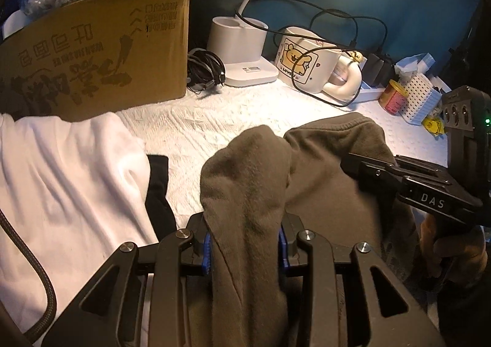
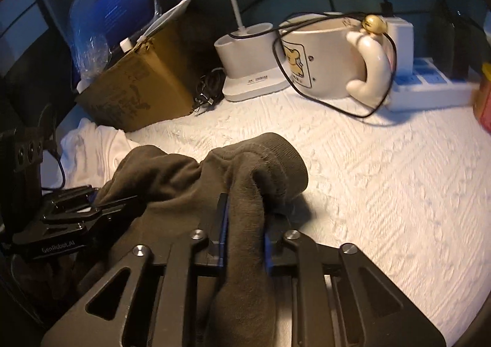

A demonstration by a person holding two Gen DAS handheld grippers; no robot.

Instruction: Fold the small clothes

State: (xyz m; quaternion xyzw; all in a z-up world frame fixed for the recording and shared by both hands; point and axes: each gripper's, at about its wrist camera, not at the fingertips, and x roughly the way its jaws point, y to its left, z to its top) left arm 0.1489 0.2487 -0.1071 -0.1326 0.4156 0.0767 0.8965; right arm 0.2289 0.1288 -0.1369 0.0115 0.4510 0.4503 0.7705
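Left wrist: bunched olive-brown sock (image 1: pixel 245 175).

The brown sock (image 1: pixel 245 181) covers both fingertips of the left hand-held gripper (image 1: pixel 244 250); beside the sock, the white garment (image 1: pixel 70 181) (left edge) is cut off.

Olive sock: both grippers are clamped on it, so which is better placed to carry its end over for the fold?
Probably the right gripper. It pinches the olive sock near the cuff with bare white cloth beside it, while the left gripper sits close to the white garment and cardboard box.
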